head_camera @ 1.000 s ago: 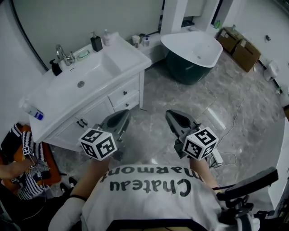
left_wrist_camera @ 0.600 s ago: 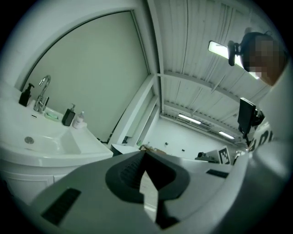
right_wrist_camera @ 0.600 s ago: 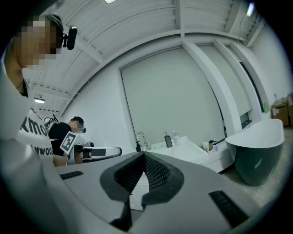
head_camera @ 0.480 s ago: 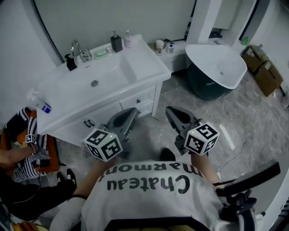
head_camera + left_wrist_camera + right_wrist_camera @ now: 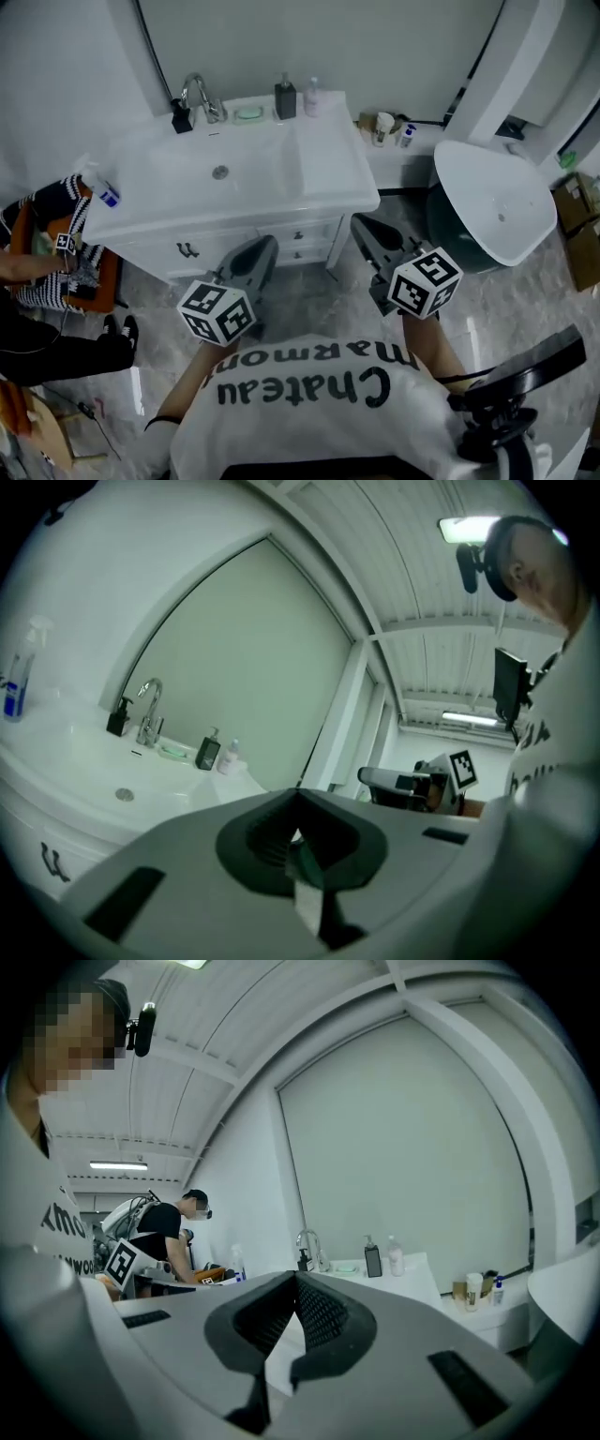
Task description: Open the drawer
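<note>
Head view: left gripper (image 5: 267,246) and right gripper (image 5: 360,226) both have fingers closed and empty. The drawer (image 5: 314,232) ahead of the fingers is probably rigid and smooth-sliding; take its small handle.

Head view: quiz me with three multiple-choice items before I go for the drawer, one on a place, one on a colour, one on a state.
1. In the head view, the bathtub stands on which side of the vanity? A left; B right; C in front.
2. The pump dispenser on the counter's back edge is: A black; B red; C yellow.
3. The vanity's drawers are: A pulled out; B removed; C closed.
Answers: 1 B, it sits past the vanity's right end. 2 A, dark beside the white bottle. 3 C, both fronts sit flush.
</note>
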The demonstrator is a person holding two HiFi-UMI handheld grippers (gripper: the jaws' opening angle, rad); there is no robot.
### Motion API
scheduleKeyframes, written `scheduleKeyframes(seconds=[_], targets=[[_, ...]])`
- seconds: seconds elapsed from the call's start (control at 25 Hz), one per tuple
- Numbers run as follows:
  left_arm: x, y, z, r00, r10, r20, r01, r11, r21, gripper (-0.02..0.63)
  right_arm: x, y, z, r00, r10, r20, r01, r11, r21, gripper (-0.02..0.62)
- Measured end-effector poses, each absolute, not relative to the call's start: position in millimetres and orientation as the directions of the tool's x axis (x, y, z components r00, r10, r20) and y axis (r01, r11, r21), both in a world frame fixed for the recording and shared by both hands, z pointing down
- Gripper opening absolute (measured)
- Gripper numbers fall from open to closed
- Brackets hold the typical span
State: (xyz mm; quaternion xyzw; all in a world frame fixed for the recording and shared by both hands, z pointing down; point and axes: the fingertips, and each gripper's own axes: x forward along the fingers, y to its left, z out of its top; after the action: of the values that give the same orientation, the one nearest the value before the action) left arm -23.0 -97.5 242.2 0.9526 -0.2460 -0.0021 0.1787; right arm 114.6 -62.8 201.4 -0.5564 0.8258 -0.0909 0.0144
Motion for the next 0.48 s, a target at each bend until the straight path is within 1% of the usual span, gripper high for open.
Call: scheduleKeyframes(seconds=[0.12, 0.28, 0.36, 0.48], targets=[[-12.2, -97.4, 246.4, 0.838, -0.54, 0.074, -0.533, -0.784, 0.318, 0.007, 125.6, -75.3, 204.5, -0.463, -0.882, 0.085, -0.879, 0.444, -0.171, 0.006], [2.0, -93.8, 255.0, 0.803, -0.596, 0.016, -0.559, -0.744, 0.365, 0.008, 140.1, -81.4, 217.5, -0.524, -0.845, 0.105, -0.846, 0.503, -0.176, 0.006], [6.7, -89.7, 262.0, 0.789, -0.614, 0.022, -0.576, -0.726, 0.376, 0.008, 145.1, -80.3, 227.1, -0.544, -0.831, 0.114, -0.831, 0.516, -0.207, 0.006], [7.6, -81.5, 276.2, 0.77, -0.634, 0.07, -0.61, -0.7, 0.372, 0.009, 148.7, -73.4, 239.4, -0.57, -0.815, 0.109, -0.808, 0.531, -0.255, 0.006]])
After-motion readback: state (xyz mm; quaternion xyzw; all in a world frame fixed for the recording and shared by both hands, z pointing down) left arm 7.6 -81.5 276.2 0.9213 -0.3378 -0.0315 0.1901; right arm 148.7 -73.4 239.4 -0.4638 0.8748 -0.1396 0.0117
